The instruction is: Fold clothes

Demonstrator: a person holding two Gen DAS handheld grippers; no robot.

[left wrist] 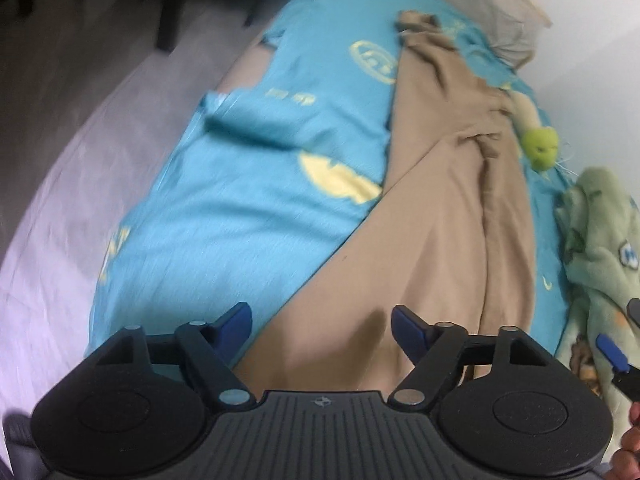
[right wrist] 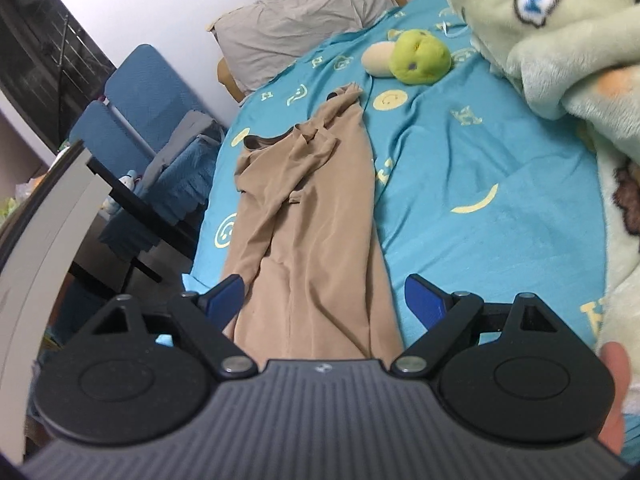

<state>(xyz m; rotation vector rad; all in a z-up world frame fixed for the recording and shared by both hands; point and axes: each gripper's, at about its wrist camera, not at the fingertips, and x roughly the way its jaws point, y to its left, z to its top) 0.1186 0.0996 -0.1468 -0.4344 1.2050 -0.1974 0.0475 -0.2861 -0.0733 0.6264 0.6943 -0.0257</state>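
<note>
Tan garment [right wrist: 308, 216] lies lengthwise on the turquoise sheet [right wrist: 480, 184], folded into a long narrow strip, collar end toward the grey pillow [right wrist: 296, 24], hem end under both grippers. No containers in view; only the bed holds things: garment, a green plush toy [right wrist: 420, 58] near the collar end, and a pale green fleece blanket [right wrist: 560, 60] bunched on the far side of the garment from the bed edge.

Left gripper [left wrist: 322, 326] released, jaws wide, hovering over the hem, nothing between the pads. Right gripper [right wrist: 324, 300] also released, jaws wide, garment below them but not pinched.

Edges: bare sheet on both sides of the garment, wider toward the blanket. On the other side the bed edge runs close to the garment, floor beyond.

Right wrist view alone shows a blue chair [right wrist: 140, 92] and a dark table [right wrist: 132, 208] past that edge, plus the open neckline. Left wrist view is blurred; it alone shows the right gripper's blue fingertip [left wrist: 612, 350] beside the blanket [left wrist: 600, 240], and the sheet [left wrist: 240, 200] turned back off the mattress.
</note>
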